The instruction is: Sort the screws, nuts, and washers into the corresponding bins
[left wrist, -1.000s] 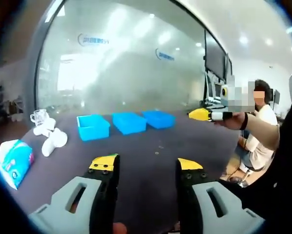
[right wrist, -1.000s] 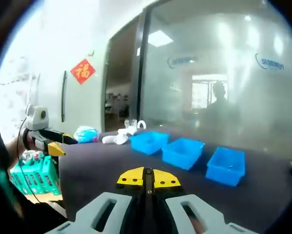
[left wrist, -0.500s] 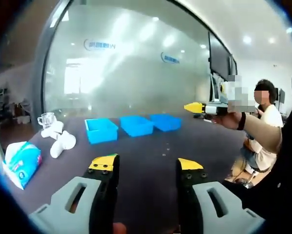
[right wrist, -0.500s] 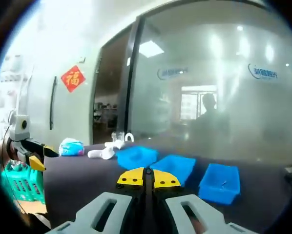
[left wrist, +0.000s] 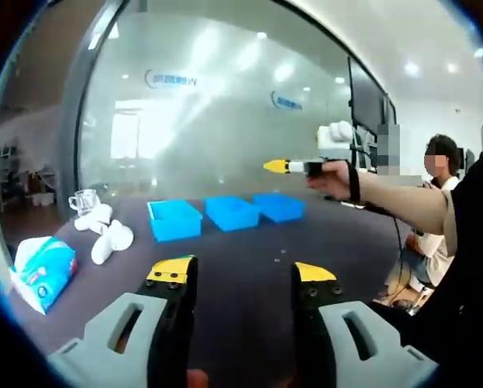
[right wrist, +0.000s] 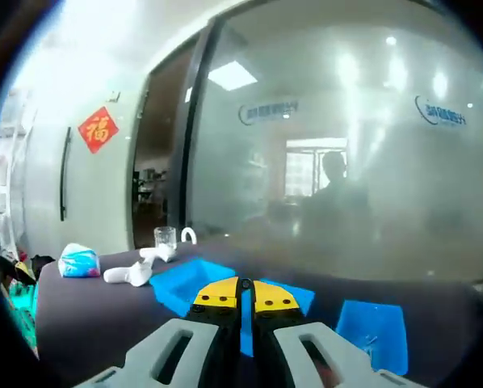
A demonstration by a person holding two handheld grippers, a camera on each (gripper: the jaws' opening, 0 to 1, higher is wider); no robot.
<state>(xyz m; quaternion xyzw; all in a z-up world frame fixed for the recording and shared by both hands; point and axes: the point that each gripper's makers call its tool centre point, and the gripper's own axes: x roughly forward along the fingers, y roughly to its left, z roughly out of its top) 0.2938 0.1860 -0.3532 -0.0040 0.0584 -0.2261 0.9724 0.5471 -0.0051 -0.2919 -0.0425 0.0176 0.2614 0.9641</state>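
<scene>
Right gripper point(right wrist: 241, 301), jaws pressed together on nothing visible, hangs high above the three blue bins point(left wrist: 225, 213), left gripper point(left wrist: 241, 279) spread nearer the tiny scattered hardware point(left wrist: 280, 252) on the dark table point(left wrist: 241, 250).

A dark desk point(left wrist: 249, 267) was observed before a large frosted glass partition point(left wrist: 225, 113), on which blue logos point(right wrist: 266, 111) were printed. Ceiling lights were reflected in the glass. A white wall point(right wrist: 104, 89) stood beside the partition, and a red diamond-shaped sign point(right wrist: 98, 129) was fixed to it. A dark doorway point(right wrist: 157, 178) was noted between wall and glass. Dark monitors point(left wrist: 363, 97) were mounted further along.
</scene>
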